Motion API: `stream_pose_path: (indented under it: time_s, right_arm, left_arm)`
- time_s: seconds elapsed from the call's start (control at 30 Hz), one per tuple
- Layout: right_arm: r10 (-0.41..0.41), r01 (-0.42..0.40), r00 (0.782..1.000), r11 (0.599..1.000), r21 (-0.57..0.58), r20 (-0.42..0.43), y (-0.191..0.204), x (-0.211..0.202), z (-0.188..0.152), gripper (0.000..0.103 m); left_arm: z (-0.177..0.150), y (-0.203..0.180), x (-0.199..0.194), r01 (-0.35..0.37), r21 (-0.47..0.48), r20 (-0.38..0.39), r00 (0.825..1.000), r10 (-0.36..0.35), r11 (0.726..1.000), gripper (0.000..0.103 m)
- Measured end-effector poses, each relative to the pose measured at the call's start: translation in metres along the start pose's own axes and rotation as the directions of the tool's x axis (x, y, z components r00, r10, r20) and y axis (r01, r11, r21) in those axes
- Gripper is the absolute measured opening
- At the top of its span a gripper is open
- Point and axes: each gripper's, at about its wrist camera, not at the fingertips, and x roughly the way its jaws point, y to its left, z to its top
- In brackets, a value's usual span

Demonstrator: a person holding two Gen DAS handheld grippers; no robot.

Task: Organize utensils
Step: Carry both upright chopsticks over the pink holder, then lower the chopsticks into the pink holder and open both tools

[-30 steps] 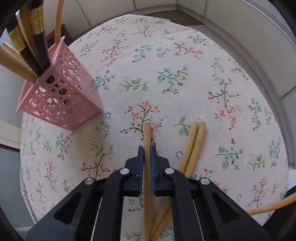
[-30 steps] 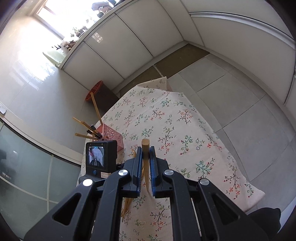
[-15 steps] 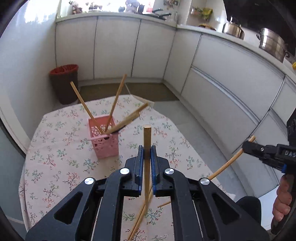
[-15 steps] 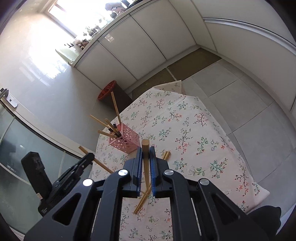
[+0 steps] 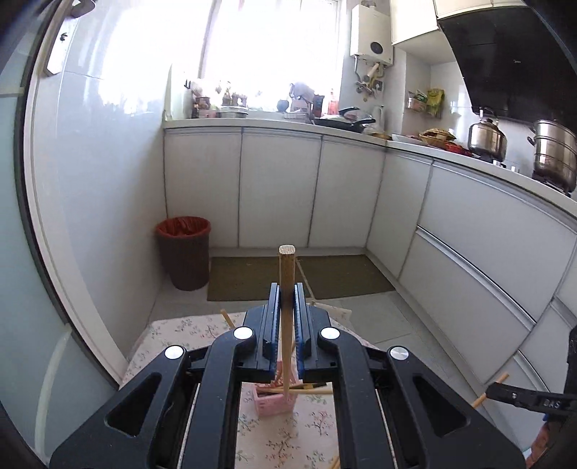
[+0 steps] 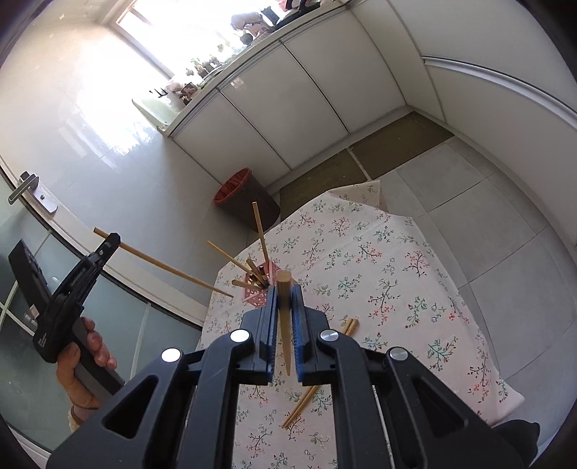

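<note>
A home kitchen
White cabinets (image 5: 277,187) run under a cluttered counter (image 5: 414,144) with steel pots (image 5: 551,155), a black range hood (image 5: 505,57) and a wall water heater (image 5: 373,32); a bin (image 5: 184,252) stands on the tiled floor beside a floral-clothed tabletop (image 6: 378,274).

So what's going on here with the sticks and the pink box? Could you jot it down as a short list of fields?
setting: kitchen, small table with a floral cloth
left gripper: shut on a wooden chopstick, held above the table
right gripper: shut on another chopstick
pink holder: stands on the cloth, several chopsticks leaning out of it
loose chopsticks: a few lie flat on the cloth near the right gripper
bin: red-lined, on the floor beyond the table
person: one hand visible, gripping the left tool's handle
</note>
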Motion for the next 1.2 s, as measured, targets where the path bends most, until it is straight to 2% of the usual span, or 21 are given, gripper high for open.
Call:
stream_pose_path:
  time_s: [0.2, 0.33, 0.4, 0.47, 0.67, 0.77, 0.87, 0.97, 1.2]
  right_arm:
    - [-0.01, 0.01, 1.0, 1.0, -0.021, -0.021, 0.002, 0.013, 0.007, 0.008]
    - [-0.017, 0.016, 0.999, 0.999, -0.03, -0.033, 0.004, 0.022, 0.01, 0.008]
    - [-0.011, 0.01, 0.999, 0.999, -0.033, -0.034, 0.008, 0.025, 0.013, 0.008]
    - [-0.002, 0.001, 1.0, 0.999, -0.047, -0.029, 0.015, 0.026, 0.016, 0.008]
    - [0.079, -0.078, 0.997, 0.99, -0.119, 0.005, 0.064, 0.022, 0.036, 0.008]
    - [0.112, -0.1, 0.992, 0.981, -0.165, 0.061, 0.094, 0.016, 0.051, 0.008]
    - [0.115, -0.084, 0.985, 0.972, -0.217, 0.132, 0.124, 0.02, 0.068, 0.008]
    - [0.103, -0.063, 0.982, 0.969, -0.238, 0.156, 0.144, 0.039, 0.085, 0.008]
    - [0.027, 0.028, 0.982, 0.958, -0.286, 0.186, 0.159, 0.096, 0.099, 0.008]
  left_arm:
    - [-0.006, 0.01, 0.05, -0.065, -0.013, -0.027, 0.998, 0.064, 0.998, 0.006]
    - [-0.029, 0.016, 0.082, -0.096, -0.01, -0.076, 0.993, 0.095, 0.995, 0.007]
    - [-0.041, 0.017, 0.091, -0.087, -0.014, -0.103, 0.991, 0.085, 0.996, 0.009]
    - [-0.048, 0.023, 0.085, -0.08, -0.042, -0.094, 0.993, 0.075, 0.996, 0.016]
    - [-0.038, 0.051, 0.044, -0.07, -0.176, -0.039, 0.997, 0.064, 0.982, 0.017]
    - [-0.034, 0.068, 0.025, -0.083, -0.24, -0.019, 0.997, 0.081, 0.967, 0.023]
    - [-0.037, 0.088, 0.012, -0.08, -0.301, -0.009, 0.997, 0.082, 0.95, 0.023]
    - [-0.038, 0.101, 0.01, -0.082, -0.325, -0.015, 0.997, 0.081, 0.942, 0.023]
    - [-0.046, 0.123, 0.012, -0.079, -0.351, -0.033, 0.997, 0.073, 0.933, 0.023]
